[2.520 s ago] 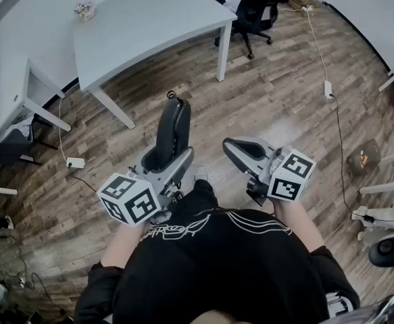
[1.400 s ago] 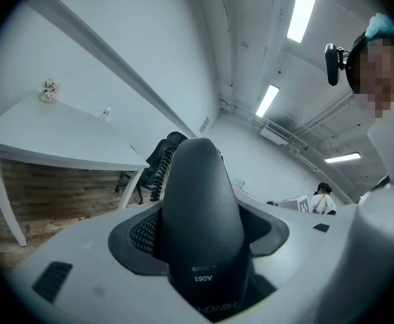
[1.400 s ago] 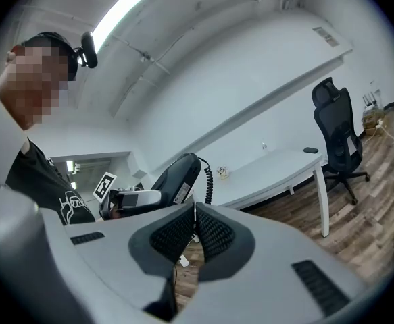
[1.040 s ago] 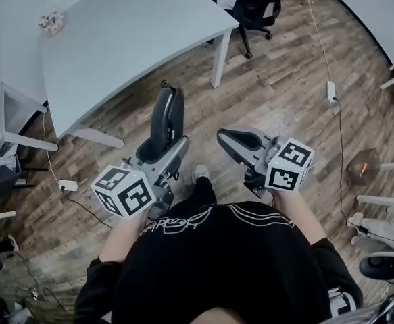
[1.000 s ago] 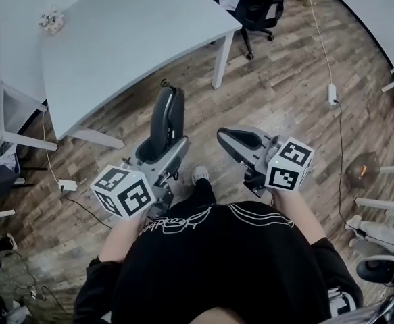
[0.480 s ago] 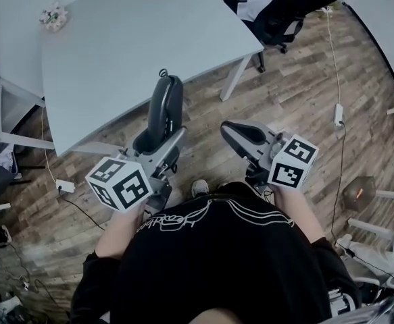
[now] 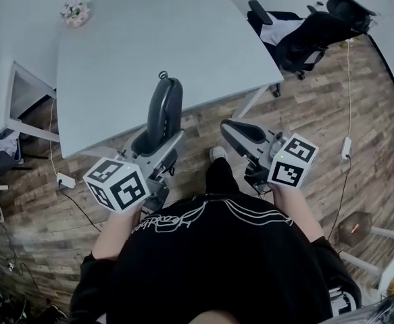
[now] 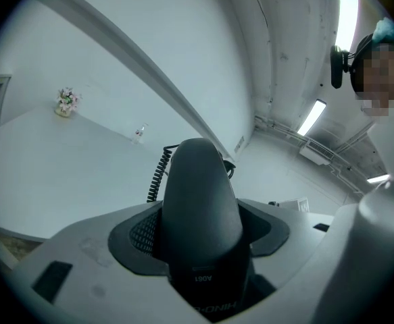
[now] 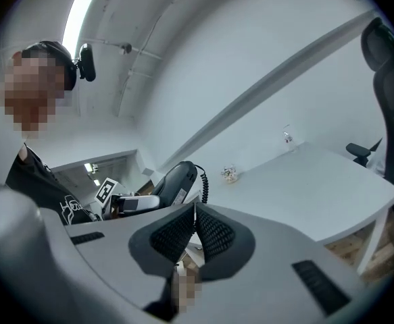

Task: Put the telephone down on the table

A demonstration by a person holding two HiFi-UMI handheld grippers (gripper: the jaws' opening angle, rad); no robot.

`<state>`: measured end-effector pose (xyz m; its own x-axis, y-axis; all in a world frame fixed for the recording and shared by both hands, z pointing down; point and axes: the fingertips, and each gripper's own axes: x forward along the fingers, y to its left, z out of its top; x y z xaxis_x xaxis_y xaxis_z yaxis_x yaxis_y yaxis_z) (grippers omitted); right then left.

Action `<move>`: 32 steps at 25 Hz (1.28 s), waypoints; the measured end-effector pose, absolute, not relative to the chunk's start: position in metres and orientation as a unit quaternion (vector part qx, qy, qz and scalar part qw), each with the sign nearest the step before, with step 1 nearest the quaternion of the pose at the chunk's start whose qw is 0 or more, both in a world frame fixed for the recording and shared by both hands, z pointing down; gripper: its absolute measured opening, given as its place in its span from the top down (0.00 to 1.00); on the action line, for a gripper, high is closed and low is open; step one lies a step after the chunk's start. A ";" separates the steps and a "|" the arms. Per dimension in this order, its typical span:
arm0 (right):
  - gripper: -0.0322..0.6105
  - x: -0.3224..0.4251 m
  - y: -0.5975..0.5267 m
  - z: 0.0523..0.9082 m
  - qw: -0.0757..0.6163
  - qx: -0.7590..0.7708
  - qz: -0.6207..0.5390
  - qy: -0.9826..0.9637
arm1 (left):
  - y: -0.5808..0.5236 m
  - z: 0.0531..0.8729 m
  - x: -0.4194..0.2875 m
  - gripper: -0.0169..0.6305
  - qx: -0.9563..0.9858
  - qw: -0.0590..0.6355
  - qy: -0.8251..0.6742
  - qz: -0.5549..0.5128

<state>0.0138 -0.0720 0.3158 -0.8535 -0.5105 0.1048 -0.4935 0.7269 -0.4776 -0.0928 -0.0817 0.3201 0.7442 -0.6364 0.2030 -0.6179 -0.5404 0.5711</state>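
Observation:
The telephone is a black handset (image 7: 164,110) with a coiled cord at its top end; it stands upright in my left gripper (image 7: 155,147), which is shut on its lower end. In the head view its upper half overlaps the near edge of the grey table (image 7: 149,39). The left gripper view shows the handset (image 8: 200,201) filling the space between the pads, with the table (image 8: 41,160) beyond. My right gripper (image 7: 236,135) is held to the right over the wooden floor, shut with nothing in it; its pads (image 9: 210,233) meet. From there the handset (image 9: 176,181) shows at left.
A small flower ornament (image 7: 75,10) sits at the table's far left, and a small bottle (image 8: 138,133) stands further back. A black office chair (image 7: 311,32) stands at the table's right end. A power strip (image 7: 66,180) and cables lie on the floor at left.
The person has walked up to the table: it fills more of the head view, and the handset now overlaps its near edge. Both grippers keep their hold and pose.

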 end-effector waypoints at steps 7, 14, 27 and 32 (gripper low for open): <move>0.89 0.010 -0.149 0.323 0.012 -0.229 -0.267 0.936 | -0.146 0.333 -0.094 0.53 0.854 0.334 -0.399 -0.006; 0.89 0.028 -0.220 0.335 -0.001 -0.211 -0.287 0.934 | -0.218 0.349 -0.079 0.53 0.833 0.355 -0.424 -0.002; 0.89 0.058 -0.315 0.365 -0.012 -0.194 -0.328 0.924 | -0.319 0.385 -0.058 0.53 0.804 0.368 -0.466 0.032; 0.89 0.070 -0.342 0.383 -0.018 -0.190 -0.345 0.919 | -0.349 0.409 -0.052 0.53 0.792 0.361 -0.488 0.065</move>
<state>0.0695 -0.3421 0.3829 -0.9269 -0.3371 0.1649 -0.3623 0.6895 -0.6271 -0.0523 -0.3489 0.4091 0.5157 -0.7258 0.4553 -0.8196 -0.2630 0.5090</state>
